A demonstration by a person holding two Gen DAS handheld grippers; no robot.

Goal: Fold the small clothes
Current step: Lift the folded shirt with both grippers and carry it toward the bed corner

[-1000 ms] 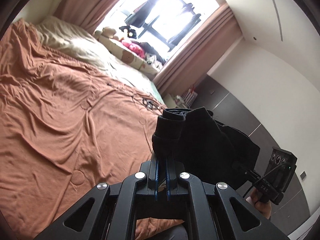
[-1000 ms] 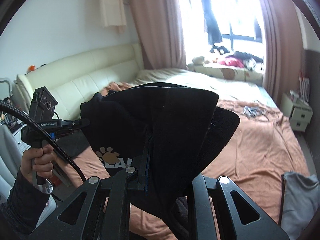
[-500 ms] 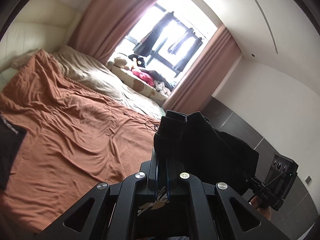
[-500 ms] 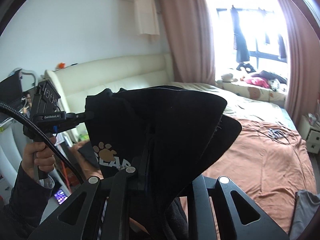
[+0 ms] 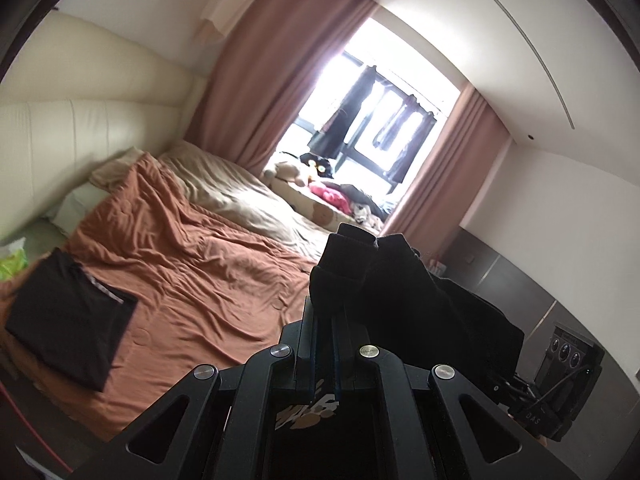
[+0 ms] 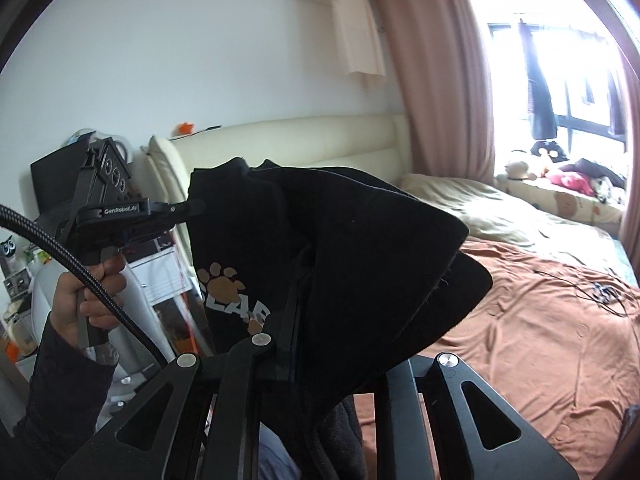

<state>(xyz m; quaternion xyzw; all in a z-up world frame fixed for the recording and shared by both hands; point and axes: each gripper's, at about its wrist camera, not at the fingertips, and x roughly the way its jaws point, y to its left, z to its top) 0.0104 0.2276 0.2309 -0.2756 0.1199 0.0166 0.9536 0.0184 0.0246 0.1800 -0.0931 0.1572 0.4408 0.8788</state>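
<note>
Left gripper [image 5: 324,312] and right gripper [image 6: 298,276] both clamped on black shirt [image 6: 340,240], held aloft, stretched between them. Bed [image 5: 208,264] lies ahead and below; folded dark garment [image 5: 68,316] rests nearer left side

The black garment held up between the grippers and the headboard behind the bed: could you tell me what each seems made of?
Black garment: probably soft knit cotton, matte, draping in folds, with a printed paw logo. Headboard: likely cream leather or faux leather, smooth with a slight sheen and padded seams.
</note>
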